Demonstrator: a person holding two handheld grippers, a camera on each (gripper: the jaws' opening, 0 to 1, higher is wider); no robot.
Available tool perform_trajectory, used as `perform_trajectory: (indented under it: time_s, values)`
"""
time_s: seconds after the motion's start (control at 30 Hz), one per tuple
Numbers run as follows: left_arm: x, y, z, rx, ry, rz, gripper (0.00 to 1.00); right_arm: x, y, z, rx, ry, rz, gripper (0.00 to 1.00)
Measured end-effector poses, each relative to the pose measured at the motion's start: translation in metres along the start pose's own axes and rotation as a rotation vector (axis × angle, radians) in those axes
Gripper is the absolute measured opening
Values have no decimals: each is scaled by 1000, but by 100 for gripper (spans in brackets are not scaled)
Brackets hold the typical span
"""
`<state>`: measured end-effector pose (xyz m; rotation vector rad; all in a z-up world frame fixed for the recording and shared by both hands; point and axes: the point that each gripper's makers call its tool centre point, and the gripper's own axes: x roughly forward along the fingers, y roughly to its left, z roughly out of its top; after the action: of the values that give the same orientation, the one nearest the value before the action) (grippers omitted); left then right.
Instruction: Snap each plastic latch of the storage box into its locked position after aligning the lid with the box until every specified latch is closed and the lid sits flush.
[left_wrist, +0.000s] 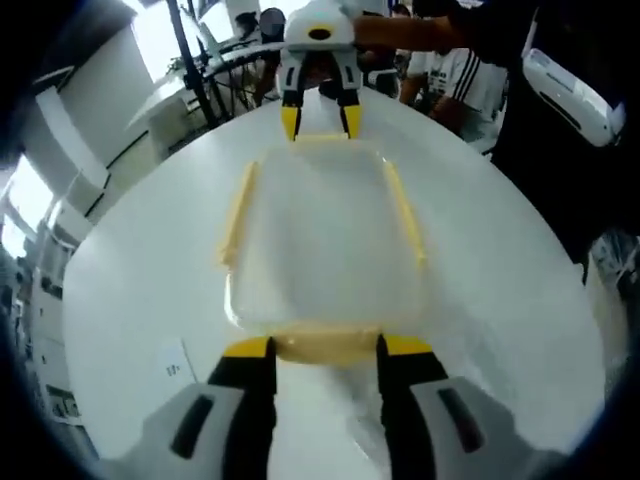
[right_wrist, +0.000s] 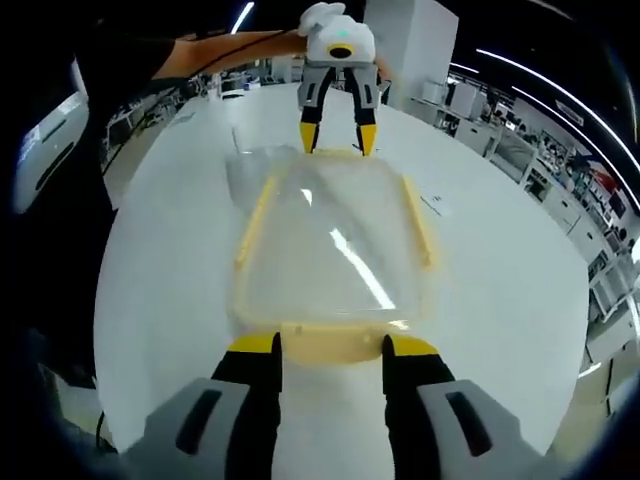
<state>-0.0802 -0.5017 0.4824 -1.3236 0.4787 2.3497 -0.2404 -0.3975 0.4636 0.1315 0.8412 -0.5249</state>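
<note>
Both my grippers (left_wrist: 323, 347) (right_wrist: 330, 347) stand wide, straddling the box's (left_wrist: 320, 240) end latches (right_wrist: 333, 342) at six and twelve o'clock; uneven pressing could tilt the lid (right_wrist: 335, 250).

Looks like an open-plan lab or industrial workspace, not a home. The right gripper view shows a dark ceiling with long strip lights (right_wrist: 520, 62), a white pillar (right_wrist: 410, 45) and rows of benches with gear (right_wrist: 560, 170) running back on the far side. The left gripper view shows a big white table (left_wrist: 130, 290), a black tripod-type stand (left_wrist: 195, 70), bright windows (left_wrist: 25, 195) along a white wall, and people (left_wrist: 440, 75) gathered at the table's far edge.
</note>
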Motion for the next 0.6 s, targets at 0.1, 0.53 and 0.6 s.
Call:
perform_trajectory:
  time_s: [0.1,0.53,0.6]
  values:
    - [-15,-10,-3,-16,15,20,39,-2,6,17,-34,6,6,39]
    - [-72,-80,-64,-150,89,95,39,36,40,92,-187,33,100,40]
    - [-79,-88,-72,-167,91,106,39,44,45,101,-208,34,111,40]
